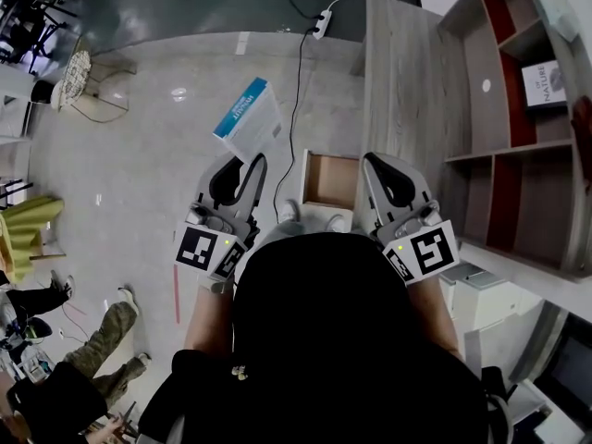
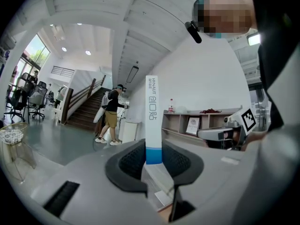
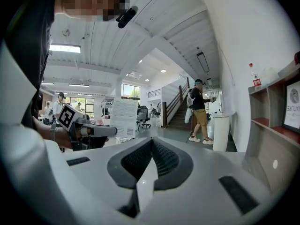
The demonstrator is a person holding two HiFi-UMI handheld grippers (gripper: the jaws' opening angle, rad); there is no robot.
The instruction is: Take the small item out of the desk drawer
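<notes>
In the head view my left gripper (image 1: 247, 159) is shut on a small flat box (image 1: 248, 118), white with a blue end, and holds it up over the floor left of the desk. Along the left gripper view's jaws the box (image 2: 152, 121) stands upright, with the pads of my left gripper (image 2: 153, 154) pressed on its blue band. The wooden drawer (image 1: 328, 179) stands pulled out from the desk (image 1: 407, 81), and what shows of its inside is bare. My right gripper (image 1: 370, 159) hovers by the drawer's right side. In its own view my right gripper (image 3: 151, 146) is shut on nothing.
A wooden shelf unit (image 1: 518, 109) with a book stands at the right behind the desk. A power strip (image 1: 321, 21) and its black cable lie on the floor. A wire stool (image 1: 74, 77) and seated people's legs (image 1: 102, 336) are at the left. A person (image 3: 200, 111) walks near the stairs.
</notes>
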